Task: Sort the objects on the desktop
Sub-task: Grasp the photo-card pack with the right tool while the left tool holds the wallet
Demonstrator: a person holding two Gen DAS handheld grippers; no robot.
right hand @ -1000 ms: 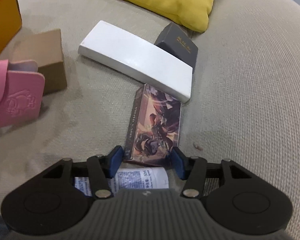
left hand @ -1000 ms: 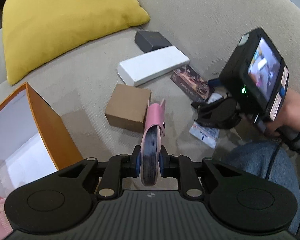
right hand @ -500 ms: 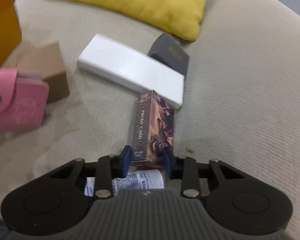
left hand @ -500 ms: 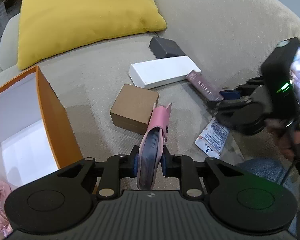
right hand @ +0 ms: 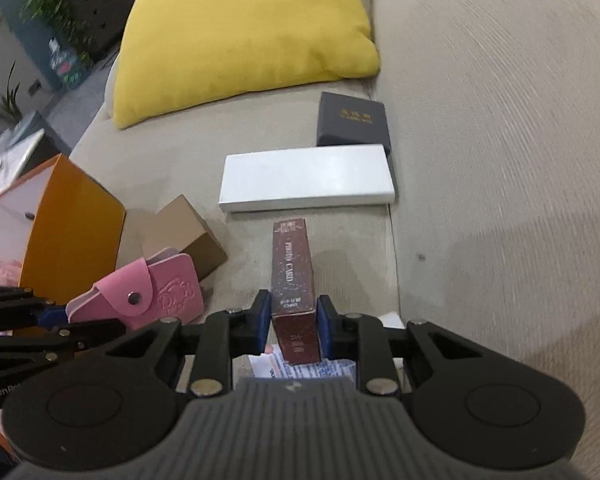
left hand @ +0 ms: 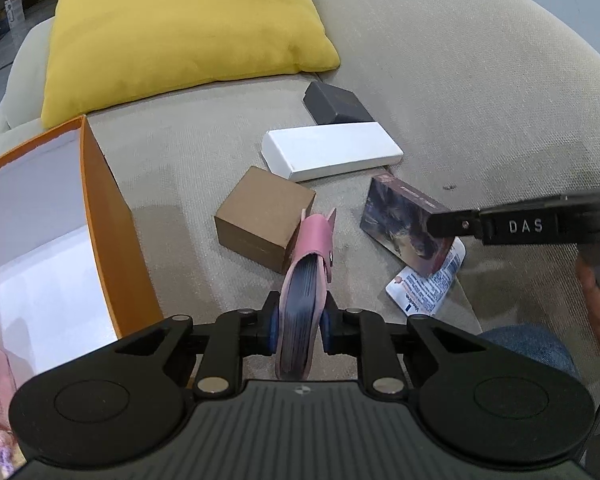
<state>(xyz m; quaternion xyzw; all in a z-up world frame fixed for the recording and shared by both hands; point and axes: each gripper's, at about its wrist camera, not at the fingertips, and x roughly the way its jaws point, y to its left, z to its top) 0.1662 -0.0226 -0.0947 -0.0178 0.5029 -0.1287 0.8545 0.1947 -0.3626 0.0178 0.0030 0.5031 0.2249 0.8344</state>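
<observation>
Soft even light, blurred fisheye edges

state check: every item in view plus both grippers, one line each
left gripper: jaws closing, clamped on pink card holder
pink card holder: held on edge, flap unsnapped
right gripper: jaws closing, clamped on photo card box
photo card box: held on edge, lifted
orange box: open, no lid
brown box: closed, on sofa
white box: closed, lying flat
dark box: closed
sachet: flat on sofa

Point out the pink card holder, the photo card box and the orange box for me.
pink card holder [left hand: 306, 264], left wrist view, top edge of its flap
photo card box [right hand: 291, 268], right wrist view, its lettered spine
orange box [left hand: 112, 236], left wrist view, outer side wall
</observation>
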